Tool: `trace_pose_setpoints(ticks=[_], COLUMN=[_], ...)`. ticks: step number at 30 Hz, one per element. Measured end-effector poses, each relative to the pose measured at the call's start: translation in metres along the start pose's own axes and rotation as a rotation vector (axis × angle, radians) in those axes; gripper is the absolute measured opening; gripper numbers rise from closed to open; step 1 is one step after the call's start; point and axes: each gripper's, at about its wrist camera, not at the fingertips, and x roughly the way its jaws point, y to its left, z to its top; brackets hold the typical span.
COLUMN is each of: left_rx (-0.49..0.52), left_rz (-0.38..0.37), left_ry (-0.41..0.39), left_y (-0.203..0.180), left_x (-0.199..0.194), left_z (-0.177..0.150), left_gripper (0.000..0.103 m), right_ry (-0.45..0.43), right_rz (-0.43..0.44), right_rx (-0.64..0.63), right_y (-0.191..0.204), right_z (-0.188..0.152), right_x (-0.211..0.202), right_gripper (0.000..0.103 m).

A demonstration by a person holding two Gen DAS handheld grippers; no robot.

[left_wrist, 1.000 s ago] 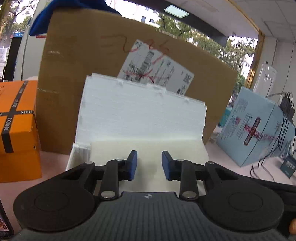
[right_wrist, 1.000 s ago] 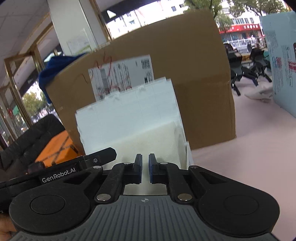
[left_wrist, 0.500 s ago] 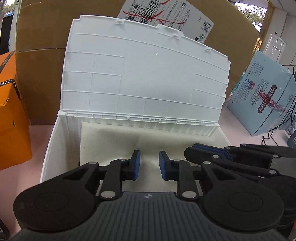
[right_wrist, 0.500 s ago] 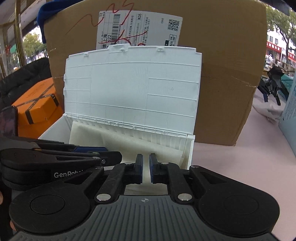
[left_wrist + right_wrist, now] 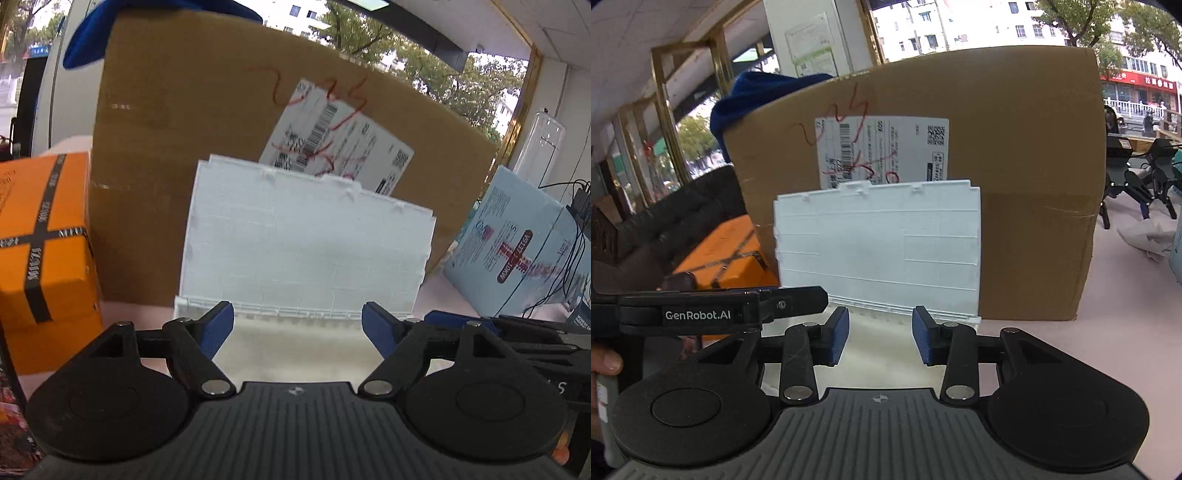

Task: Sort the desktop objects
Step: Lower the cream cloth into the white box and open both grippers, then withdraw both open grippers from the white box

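Observation:
A white plastic storage box stands in front of me with its ribbed lid (image 5: 306,240) (image 5: 879,243) raised upright against a large cardboard box (image 5: 192,147) (image 5: 1034,177). A cream liner (image 5: 295,354) (image 5: 882,354) covers the box floor. My left gripper (image 5: 297,326) hovers over the box's near side, open wide, with nothing between its blue pads. My right gripper (image 5: 881,339) is also open and empty above the same box. In the right wrist view the left gripper's body (image 5: 713,314) shows at the left; in the left wrist view the right gripper's body (image 5: 517,332) shows at the right.
An orange box with black tape (image 5: 40,251) (image 5: 727,254) sits left of the white box. A light blue carton (image 5: 517,254) and cables (image 5: 572,229) are at the right. A blue cloth (image 5: 96,33) (image 5: 757,92) lies on top of the cardboard box. The pink tabletop (image 5: 1071,354) extends to the right.
Both grippers have opened from nearly shut to wide apart. Both cameras pulled back and tilted up from the box, so less of its inside shows.

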Motion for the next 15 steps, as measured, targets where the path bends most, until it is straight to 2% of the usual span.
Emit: trace_pose_setpoints(ticks=[2,3,4,8,15], left_rx=[-0.003,-0.01,-0.015,-0.042,0.012], left_rz=[-0.027,-0.036,-0.026,0.01,0.068], left_ry=[-0.001,0.002,0.007,0.05,0.053], left_y=[-0.001,-0.001,0.001,0.013,0.009], left_x=[-0.002,0.0,0.004,0.028,0.04], left_z=[0.001,0.0,-0.002,-0.01,-0.018], left_gripper=[0.074,0.067,0.065,0.064,0.06], right_ry=[-0.015,-0.024,-0.035,-0.036,-0.01], right_rz=[-0.005,-0.014,-0.026,-0.096,-0.111], right_rx=[0.006,0.01,0.014,0.015,0.013], right_y=[0.003,0.004,0.005,0.008,0.002], right_z=[-0.001,-0.002,-0.005,-0.015,-0.025], right_x=[0.001,0.005,0.012,0.041,0.054], right_gripper=[0.035,0.032,0.029,0.029,0.029])
